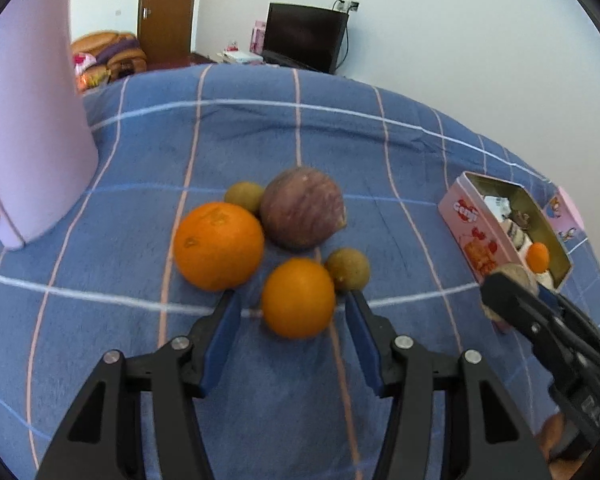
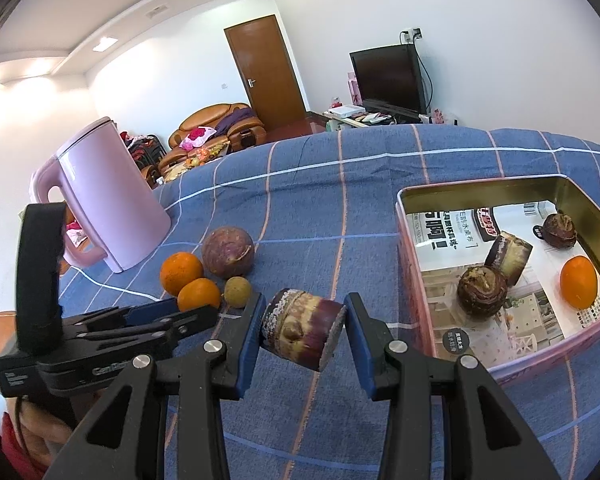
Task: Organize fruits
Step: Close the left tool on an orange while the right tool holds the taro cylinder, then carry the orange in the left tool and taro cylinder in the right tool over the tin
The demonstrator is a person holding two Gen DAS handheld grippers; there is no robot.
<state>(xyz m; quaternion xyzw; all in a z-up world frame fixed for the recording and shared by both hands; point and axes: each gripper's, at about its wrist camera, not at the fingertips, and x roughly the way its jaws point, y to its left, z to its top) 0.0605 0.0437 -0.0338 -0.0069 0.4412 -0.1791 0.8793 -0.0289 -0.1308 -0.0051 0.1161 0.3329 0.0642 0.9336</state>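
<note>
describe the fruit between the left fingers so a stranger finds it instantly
On the blue checked cloth, right of the pink kettle, lies a fruit cluster. The target is the smaller orange, nearest the camera: smaller than the big orange, brighter than the brown fruits.

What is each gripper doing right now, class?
Left gripper: open around the small orange, not gripping.
Right gripper: shut on a cut purple root chunk.
</note>
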